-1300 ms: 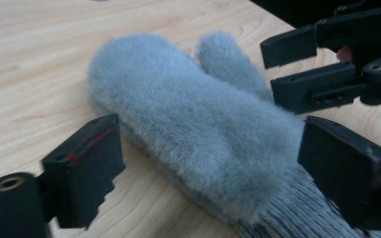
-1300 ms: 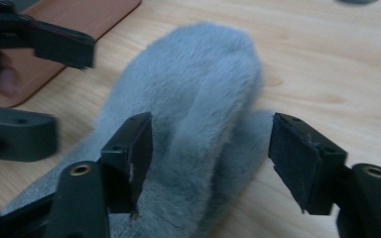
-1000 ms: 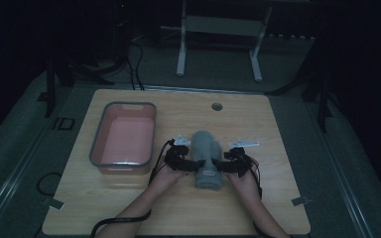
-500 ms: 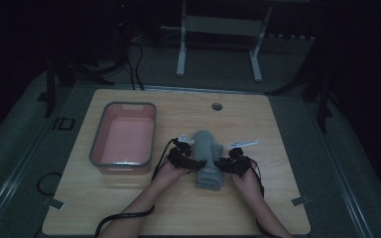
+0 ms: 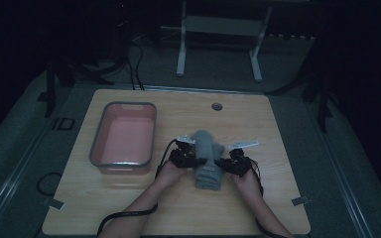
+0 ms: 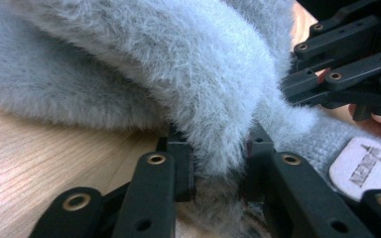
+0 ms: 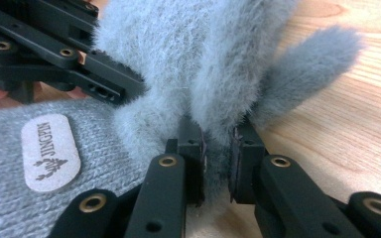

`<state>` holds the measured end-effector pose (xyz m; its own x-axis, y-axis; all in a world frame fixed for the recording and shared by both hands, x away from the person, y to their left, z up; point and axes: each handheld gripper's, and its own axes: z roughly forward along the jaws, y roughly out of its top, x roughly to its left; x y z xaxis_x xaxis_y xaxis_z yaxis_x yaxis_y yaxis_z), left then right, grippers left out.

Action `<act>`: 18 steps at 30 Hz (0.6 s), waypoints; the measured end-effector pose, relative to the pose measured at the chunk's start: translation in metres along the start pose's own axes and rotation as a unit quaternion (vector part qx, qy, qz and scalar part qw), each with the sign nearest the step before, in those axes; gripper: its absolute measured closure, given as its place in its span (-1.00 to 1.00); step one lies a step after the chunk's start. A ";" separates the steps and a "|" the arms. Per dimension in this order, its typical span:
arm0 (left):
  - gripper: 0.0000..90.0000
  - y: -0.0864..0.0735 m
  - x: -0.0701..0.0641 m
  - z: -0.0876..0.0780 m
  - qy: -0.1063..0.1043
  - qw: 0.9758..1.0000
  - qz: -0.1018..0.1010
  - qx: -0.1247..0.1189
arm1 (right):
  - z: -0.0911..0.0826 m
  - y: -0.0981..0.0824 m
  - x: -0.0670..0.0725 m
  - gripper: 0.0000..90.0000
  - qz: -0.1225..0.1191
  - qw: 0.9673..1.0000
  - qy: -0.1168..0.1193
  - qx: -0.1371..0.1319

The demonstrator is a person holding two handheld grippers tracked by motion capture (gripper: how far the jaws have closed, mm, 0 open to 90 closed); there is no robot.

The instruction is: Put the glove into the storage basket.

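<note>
Near the middle of the desk [image 5: 129, 208], a bit toward its front edge, lies a fluffy grey glove [image 5: 207, 158]. Its long side runs from the front edge toward the back edge. Two bare forearms come in over the front edge and lean toward each other. The left hand [image 5: 166, 172] sits at the glove's left side and the right hand [image 5: 245, 179] at its right side, both low on the desk.

The left gripper [image 6: 219, 148] has just been closing, and its black jaws now pinch a fold of grey fur between them. The right gripper [image 7: 217, 144] has just been closing too, and it squeezes its own fold of fur.

The high view shows a pink tub [image 5: 99, 148] with a grey rim by the desk's left edge, well apart from the glove, and a small round hole [image 5: 217, 106] near the back edge. The gripper views show the soft fur up close, the knitted cuff [image 7: 5, 198], and a pale oval label [image 7: 49, 153] with writing on it. The right gripper view also shows a fluffy thumb [image 7: 310, 64] sticking out over the wood. Each gripper view shows the other gripper at the far side of the glove.
</note>
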<state>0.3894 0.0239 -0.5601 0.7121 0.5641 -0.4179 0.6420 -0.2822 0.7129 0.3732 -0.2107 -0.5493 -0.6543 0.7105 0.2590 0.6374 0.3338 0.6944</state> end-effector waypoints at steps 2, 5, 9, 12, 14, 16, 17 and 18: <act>0.71 0.002 -0.003 -0.003 0.004 1.000 0.011 0.000 | -0.002 0.001 0.000 0.80 0.003 1.000 0.005 -0.005; 0.72 0.005 -0.007 -0.008 0.005 1.000 0.015 -0.003 | -0.006 0.003 0.002 0.81 0.006 1.000 0.011 -0.010; 0.73 0.011 -0.012 -0.016 0.005 1.000 0.024 -0.008 | -0.014 0.008 0.007 0.82 0.000 1.000 0.014 -0.019; 0.73 0.016 -0.014 -0.023 0.003 0.999 0.033 -0.010 | -0.019 0.012 0.011 0.82 -0.002 0.999 0.018 -0.028; 0.73 0.019 -0.017 -0.029 0.004 0.999 0.038 -0.013 | -0.023 0.015 0.013 0.82 -0.004 0.999 0.020 -0.032; 0.73 0.024 -0.020 -0.034 0.007 0.999 0.045 -0.014 | -0.027 0.020 0.017 0.82 -0.009 0.999 0.021 -0.038; 0.73 0.026 -0.021 -0.037 0.006 0.999 0.047 -0.014 | -0.029 0.022 0.018 0.82 -0.011 0.999 0.020 -0.039; 0.73 0.029 -0.022 -0.041 0.006 0.999 0.049 -0.016 | -0.031 0.024 0.020 0.82 -0.013 0.999 0.021 -0.043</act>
<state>0.3810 0.0348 -0.5073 0.7674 0.5442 -0.3390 0.5602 -0.3120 0.7674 0.3633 -0.2075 -0.5067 -0.6871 0.6756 0.2673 0.5849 0.2960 0.7552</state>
